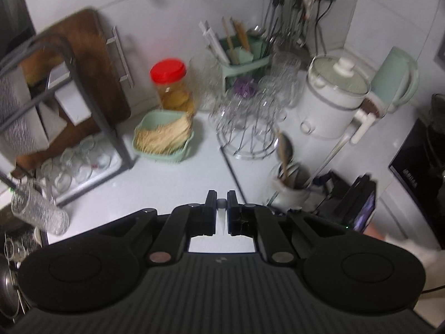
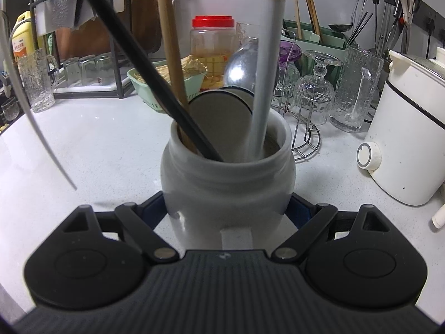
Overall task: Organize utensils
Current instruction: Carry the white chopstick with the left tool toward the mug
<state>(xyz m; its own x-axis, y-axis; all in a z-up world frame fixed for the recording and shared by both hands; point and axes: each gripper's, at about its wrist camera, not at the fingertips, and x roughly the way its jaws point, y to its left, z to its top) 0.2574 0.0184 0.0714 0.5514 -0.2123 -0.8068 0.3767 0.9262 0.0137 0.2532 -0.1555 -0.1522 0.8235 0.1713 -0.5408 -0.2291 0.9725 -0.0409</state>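
A white ceramic jar (image 2: 228, 183) stands on the pale counter, close in the right wrist view. My right gripper (image 2: 226, 204) is around its lower body, the blue pads (image 2: 157, 204) touching both sides. A black handle (image 2: 139, 64), a wooden handle (image 2: 172, 55), a metal spoon (image 2: 242, 66) and a grey-white handle (image 2: 267, 69) stick out of it. My left gripper (image 1: 221, 196) is above the counter, shut on a thin white utensil (image 1: 221, 203), whose curved length (image 2: 41, 128) shows at the left. In the left wrist view the jar (image 1: 289, 194) is to the right.
A green caddy (image 1: 244, 55) with chopsticks stands at the back wall under hanging utensils (image 1: 292, 5). A red-lidded jar (image 1: 172, 86), a green basket (image 1: 164, 136), a wire rack of glasses (image 1: 250, 117), a white electric pot (image 1: 328, 103) and a dish rack (image 1: 55, 105) ring the bare counter.
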